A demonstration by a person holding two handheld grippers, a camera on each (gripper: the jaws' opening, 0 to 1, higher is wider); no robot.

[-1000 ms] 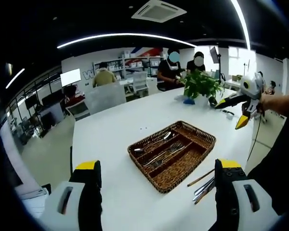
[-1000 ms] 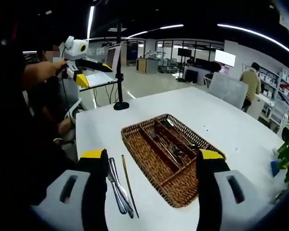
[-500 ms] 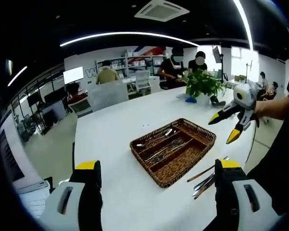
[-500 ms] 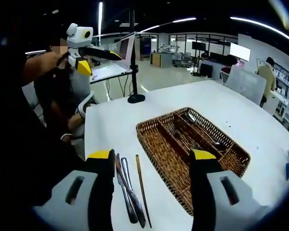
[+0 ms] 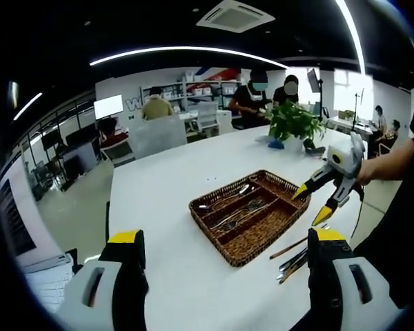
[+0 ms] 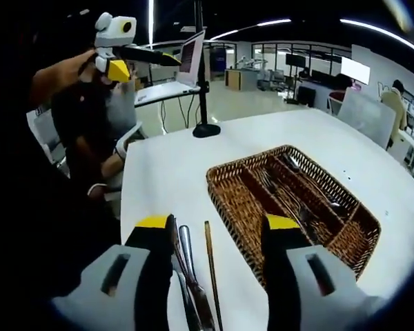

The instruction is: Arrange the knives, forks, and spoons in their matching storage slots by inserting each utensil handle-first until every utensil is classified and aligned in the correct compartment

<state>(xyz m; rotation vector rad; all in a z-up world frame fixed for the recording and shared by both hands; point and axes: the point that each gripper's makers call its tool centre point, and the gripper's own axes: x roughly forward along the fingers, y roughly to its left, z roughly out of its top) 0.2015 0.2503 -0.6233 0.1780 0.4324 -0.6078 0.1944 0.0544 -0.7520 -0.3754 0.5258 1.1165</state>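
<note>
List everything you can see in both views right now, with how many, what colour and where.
Wicker tray: one, brown, three compartments, on the table.
Utensils in tray: several, silver, in two compartments; the one nearest the loose utensils looks bare.
Loose utensils: a few, silver, plus one thin brown stick, on the table beside the tray.
Table: one, white.
Potted plant: one, green, at the far end of the table.
Monitor stand: one, black, at the table edge.
People: several, in the background.
Left gripper: yellow-tipped jaws apart, above the table.
Right gripper: yellow-tipped jaws apart, over the loose utensils.
</note>
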